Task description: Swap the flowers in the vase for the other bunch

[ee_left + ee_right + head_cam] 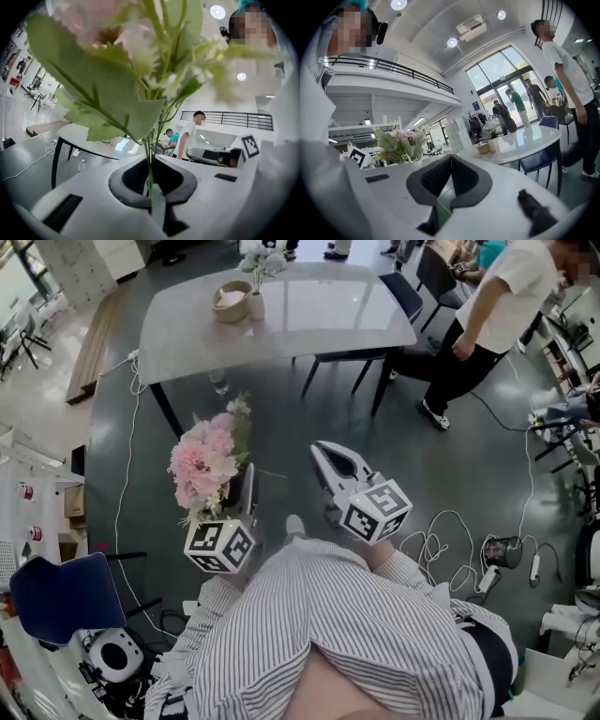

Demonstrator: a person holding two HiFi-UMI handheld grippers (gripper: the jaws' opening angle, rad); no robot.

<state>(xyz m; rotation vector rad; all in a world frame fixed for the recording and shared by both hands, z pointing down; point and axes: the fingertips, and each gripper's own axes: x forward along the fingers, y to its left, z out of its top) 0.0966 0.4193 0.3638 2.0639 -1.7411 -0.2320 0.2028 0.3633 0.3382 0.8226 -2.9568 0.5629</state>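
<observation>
Grasps the pink bunch (pixel 208 460) with the left gripper (pixel 249 472), clenched on the thin green stems (pixel 150 161) right at the jaw tips. Holds the blooms upright, above and just left of those tips, with broad leaves (pixel 108 108) crowding most of the left gripper view.

Holds the right gripper (pixel 330 454) just right of the left one, clenched on nothing, jaws pressed together at the tips. Catches the pink bunch to the left of these jaws in the right gripper view.

Points both grippers toward the table (pixel 309 310), well ahead of the jaws. Finds there, far ahead of the left gripper, a vase (pixel 255 304) with white flowers (pixel 260 259) standing in it, just beside a bowl (pixel 231 302) on its left. Finds a bottle (pixel 218 382) on the floor by the table's near edge, between the left gripper and the vase.

Finds a person (pixel 487 324) standing far ahead and right of the right gripper, past the table's right end. Finds cables (pixel 450 549) on the floor, right of that gripper, and a blue chair (pixel 58 598) behind and left of the left gripper.
</observation>
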